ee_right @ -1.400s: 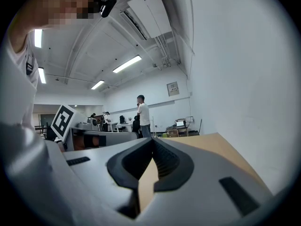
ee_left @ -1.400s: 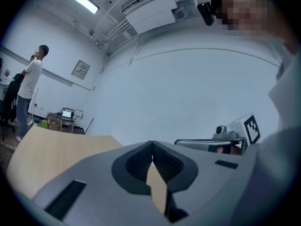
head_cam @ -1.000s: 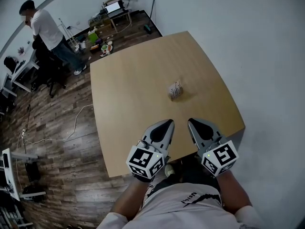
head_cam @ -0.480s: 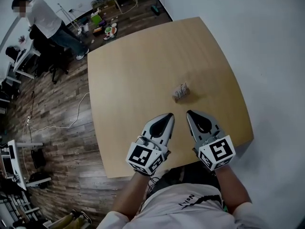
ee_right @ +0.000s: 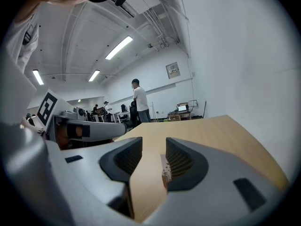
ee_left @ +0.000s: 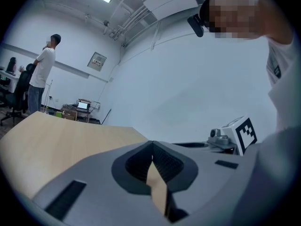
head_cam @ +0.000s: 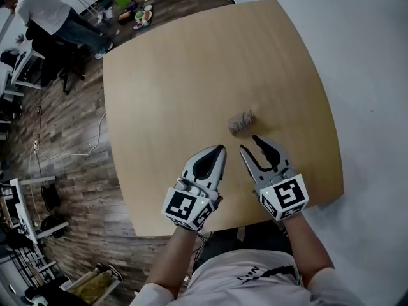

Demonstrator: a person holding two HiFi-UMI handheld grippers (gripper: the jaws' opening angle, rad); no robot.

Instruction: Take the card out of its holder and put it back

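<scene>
A small card holder (head_cam: 241, 122) with cards standing in it sits on the light wooden table (head_cam: 172, 75), right of centre. My right gripper (head_cam: 250, 144) is just short of it, its jaws opening, with nothing pressed between the pads. The right gripper view shows the card holder (ee_right: 164, 167) a little ahead in the gap of my right gripper (ee_right: 153, 142), partly hidden by one jaw. My left gripper (head_cam: 220, 148) hovers beside the right one, left of the holder. Its jaws meet at the tips in the left gripper view (ee_left: 151, 143), and it holds nothing.
The table's near edge (head_cam: 210, 220) lies under my wrists. At far left a person (head_cam: 38, 8) stands by desks and chairs on the dark wood floor (head_cam: 70, 171), where a white cable (head_cam: 83, 152) trails. A pale floor (head_cam: 370, 75) lies to the right.
Both grippers have moved forward over the table toward the card holder. The right gripper's jaws, closed before, now stand apart. The left gripper stays closed.
</scene>
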